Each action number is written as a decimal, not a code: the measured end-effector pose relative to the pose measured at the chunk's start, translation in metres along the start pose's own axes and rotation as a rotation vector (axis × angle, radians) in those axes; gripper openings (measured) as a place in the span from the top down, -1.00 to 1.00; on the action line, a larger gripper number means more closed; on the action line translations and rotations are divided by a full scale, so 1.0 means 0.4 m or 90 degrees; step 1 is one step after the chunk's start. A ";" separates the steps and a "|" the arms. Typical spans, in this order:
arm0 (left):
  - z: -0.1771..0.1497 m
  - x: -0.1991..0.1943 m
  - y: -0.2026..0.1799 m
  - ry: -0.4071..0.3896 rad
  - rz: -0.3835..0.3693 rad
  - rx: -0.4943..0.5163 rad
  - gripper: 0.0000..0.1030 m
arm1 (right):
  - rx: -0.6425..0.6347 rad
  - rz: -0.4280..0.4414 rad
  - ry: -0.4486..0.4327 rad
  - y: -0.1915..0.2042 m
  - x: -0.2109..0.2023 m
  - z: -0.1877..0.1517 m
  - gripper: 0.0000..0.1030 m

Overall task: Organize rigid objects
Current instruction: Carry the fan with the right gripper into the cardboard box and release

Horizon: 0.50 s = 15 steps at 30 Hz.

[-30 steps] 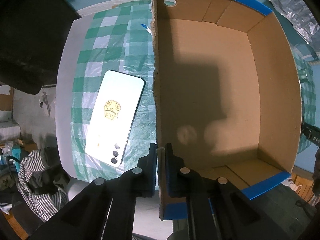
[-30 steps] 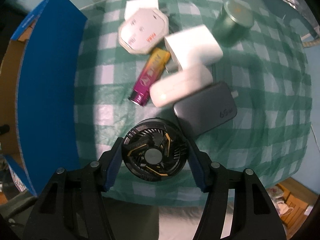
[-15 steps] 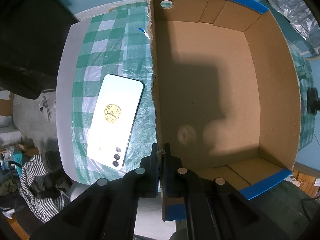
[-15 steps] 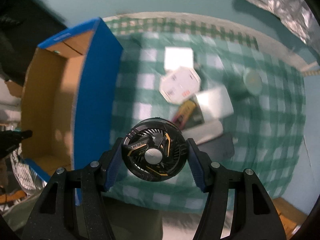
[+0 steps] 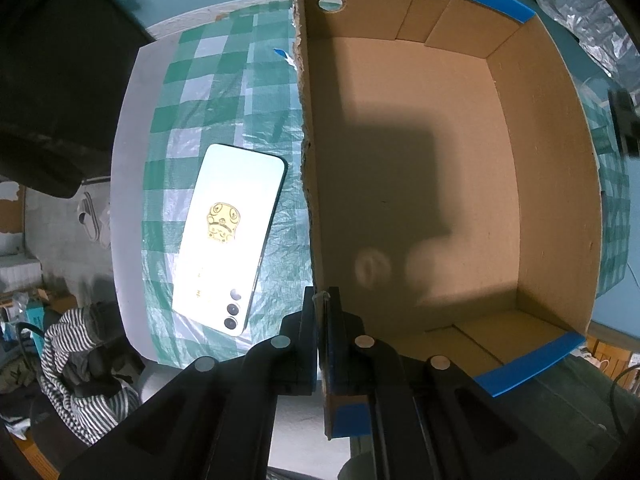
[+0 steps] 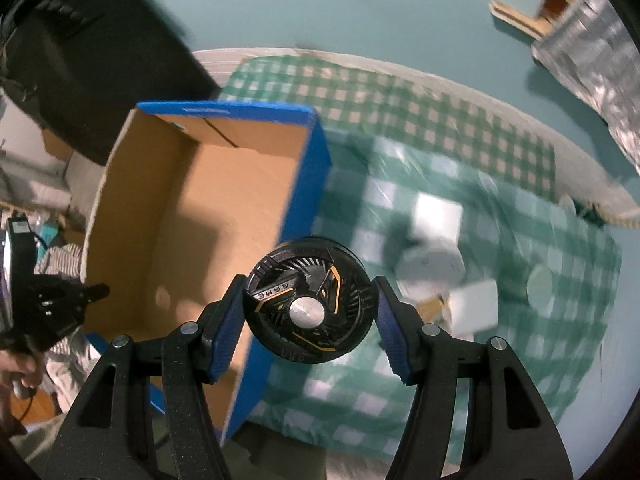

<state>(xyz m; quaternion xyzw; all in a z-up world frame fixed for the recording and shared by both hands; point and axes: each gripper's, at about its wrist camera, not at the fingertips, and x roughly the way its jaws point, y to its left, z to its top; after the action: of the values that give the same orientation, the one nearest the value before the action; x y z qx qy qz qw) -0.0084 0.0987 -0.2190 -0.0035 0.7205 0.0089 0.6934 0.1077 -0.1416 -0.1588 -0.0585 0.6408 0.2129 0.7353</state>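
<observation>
The right gripper (image 6: pixel 308 312), clenched on the round black fan (image 6: pixel 307 310), holds it above the cardboard box's (image 6: pixel 192 220) right wall; the left gripper (image 5: pixel 321 312) pinches the box's left wall. Next: carry the fan left over the box and release

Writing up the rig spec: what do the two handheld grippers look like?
Both match: matte black angular linkage arms with silver round pivot pins. The right gripper has blue ribbed finger pads. The left gripper shows black outer finger faces. No cables or sleeves visible on the fingers.
</observation>
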 end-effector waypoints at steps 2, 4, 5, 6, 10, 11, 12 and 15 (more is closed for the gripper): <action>0.000 0.001 0.000 0.002 0.000 0.000 0.93 | -0.018 0.002 0.001 0.020 0.009 0.024 -0.20; 0.000 0.004 0.001 0.006 -0.001 0.000 0.93 | -0.041 0.000 0.000 0.048 0.017 0.049 -0.20; 0.000 0.005 0.000 0.006 -0.001 0.000 0.93 | -0.051 0.001 -0.002 0.060 0.021 0.059 -0.20; 0.000 0.004 0.000 0.006 -0.001 0.000 0.93 | -0.062 0.002 -0.002 0.074 0.024 0.070 -0.20; 0.000 0.004 -0.001 0.007 -0.003 0.001 0.93 | -0.101 0.008 0.005 0.125 0.058 0.109 -0.20; 0.000 0.004 -0.001 0.009 -0.004 0.001 0.93 | -0.109 0.008 0.012 0.134 0.071 0.116 -0.20; 0.001 0.003 -0.001 0.010 -0.005 0.001 0.93 | -0.116 0.010 0.019 0.144 0.087 0.122 -0.20; 0.001 0.004 0.002 0.013 -0.007 0.001 0.93 | -0.131 0.014 0.037 0.164 0.128 0.132 -0.20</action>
<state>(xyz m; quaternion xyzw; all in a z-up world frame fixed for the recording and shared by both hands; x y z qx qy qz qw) -0.0079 0.0997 -0.2205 -0.0072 0.7277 0.0046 0.6859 0.1351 -0.0511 -0.1869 -0.1326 0.6371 0.2839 0.7042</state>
